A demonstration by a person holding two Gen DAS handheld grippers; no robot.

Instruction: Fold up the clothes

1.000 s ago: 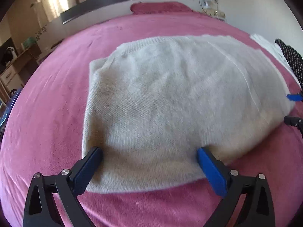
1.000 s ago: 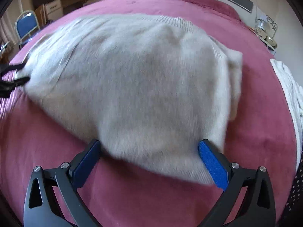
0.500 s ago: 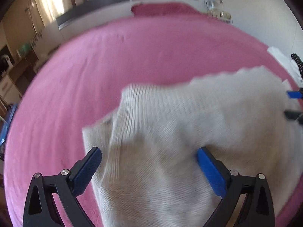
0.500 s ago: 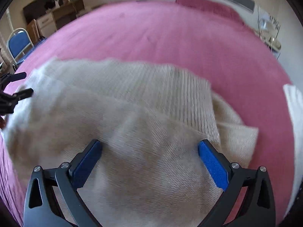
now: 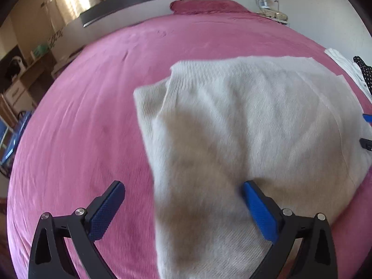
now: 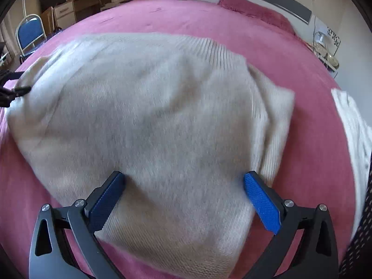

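**A:** Looking at that cream knit sweater (image 6: 151,116), how's it sitting?

**B:** Fuzzy, folded over on itself, ribbed hem on top, lying on the pink bed (image 5: 93,97).

**A:** And the tongs?

**B:** Both spread wide, gripping nothing. Left gripper (image 5: 183,207) sits over the sweater's near left edge; right gripper (image 6: 183,200) straddles its near right corner. A white garment (image 6: 355,125) lies just beside.

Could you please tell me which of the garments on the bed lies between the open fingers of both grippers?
The cream sweater; the white knit and the dotted black garment lie off at the bed's edge.
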